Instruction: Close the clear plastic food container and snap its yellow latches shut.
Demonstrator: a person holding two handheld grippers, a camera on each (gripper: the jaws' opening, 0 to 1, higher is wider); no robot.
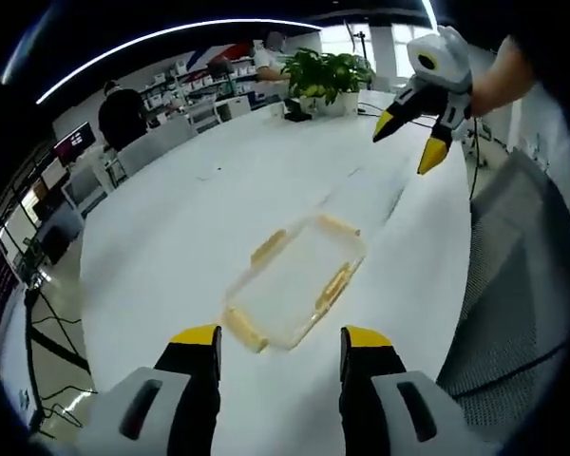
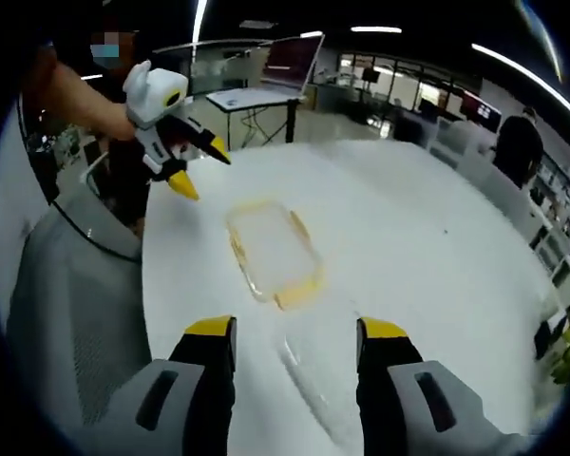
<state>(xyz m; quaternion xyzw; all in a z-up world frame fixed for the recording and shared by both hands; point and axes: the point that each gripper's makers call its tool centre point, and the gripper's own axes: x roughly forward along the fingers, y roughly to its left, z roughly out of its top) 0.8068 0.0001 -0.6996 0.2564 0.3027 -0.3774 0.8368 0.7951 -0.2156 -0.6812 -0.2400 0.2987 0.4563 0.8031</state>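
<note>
A clear plastic food container (image 1: pixel 294 281) with yellow latches (image 1: pixel 333 286) lies flat on a white table (image 1: pixel 171 237), untouched, between the left gripper (image 1: pixel 280 344) and right gripper (image 2: pixel 296 334), both wide open and empty, so closing likely begins with an approach.

Table (image 1: pixel 171 237): white, rounded. On it lay one clear food container (image 1: pixel 294 280) with yellow latches, and potted plants (image 1: pixel 328 76) at the far end.

Large white table (image 1: pixel 218 199), potted plant (image 1: pixel 328 76), ceiling light strips (image 1: pixel 171 33).
</note>
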